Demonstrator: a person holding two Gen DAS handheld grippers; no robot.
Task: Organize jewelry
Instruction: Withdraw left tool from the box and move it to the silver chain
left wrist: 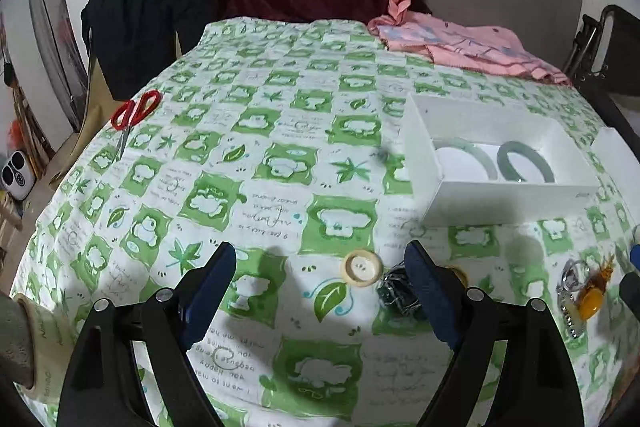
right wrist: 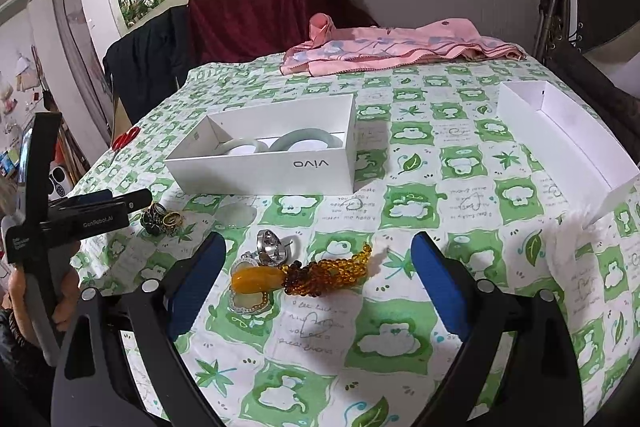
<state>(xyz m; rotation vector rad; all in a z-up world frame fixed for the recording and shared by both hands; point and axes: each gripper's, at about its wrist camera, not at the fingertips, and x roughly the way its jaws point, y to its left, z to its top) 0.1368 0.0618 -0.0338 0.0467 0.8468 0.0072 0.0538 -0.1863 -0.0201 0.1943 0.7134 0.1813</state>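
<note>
A white vivo box holds two pale green jade bangles. My left gripper is open above the cloth, with a pale ring between its fingers and a dark tangled chain by its right finger. My right gripper is open, with an amber bead string and yellow pendant between its fingers, next to silver rings. The left gripper also shows in the right wrist view, near the dark chain and gold rings.
The table has a green and white patterned cloth. An empty white box lid sits at the right. Red scissors lie at the far left. A pink cloth lies at the back. A tape roll is at the left edge.
</note>
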